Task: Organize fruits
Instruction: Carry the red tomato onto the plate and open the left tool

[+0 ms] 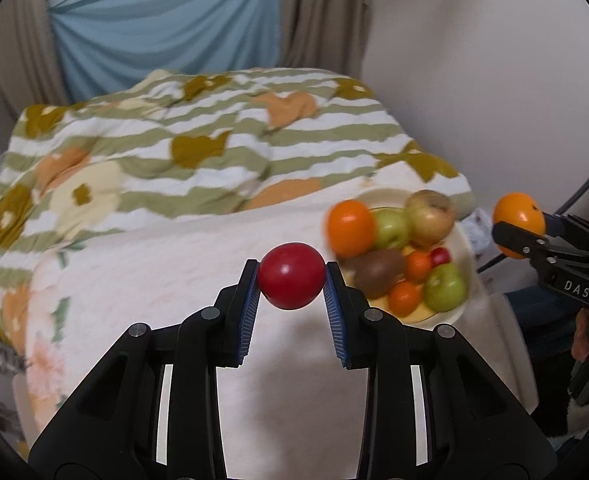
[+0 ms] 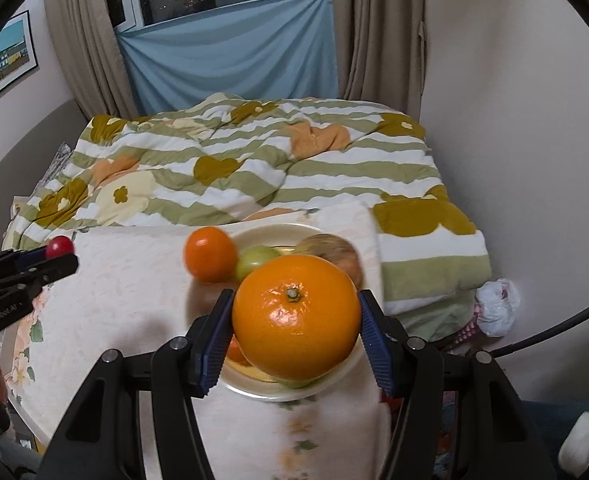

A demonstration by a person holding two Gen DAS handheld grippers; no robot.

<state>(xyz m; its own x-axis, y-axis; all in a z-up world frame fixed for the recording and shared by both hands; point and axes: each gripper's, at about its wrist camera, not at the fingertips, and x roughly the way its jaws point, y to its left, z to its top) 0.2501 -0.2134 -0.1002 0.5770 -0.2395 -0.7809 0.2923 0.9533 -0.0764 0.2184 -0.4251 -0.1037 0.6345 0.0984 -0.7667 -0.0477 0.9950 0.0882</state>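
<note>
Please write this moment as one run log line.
left gripper: shut on red fruit | right gripper: shut on orange | plate: holds more fruit

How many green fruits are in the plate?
2 visible. One green fruit sits at the far side beside the big orange; the other sits at the near rim of the plate. More may hide underneath.
</note>
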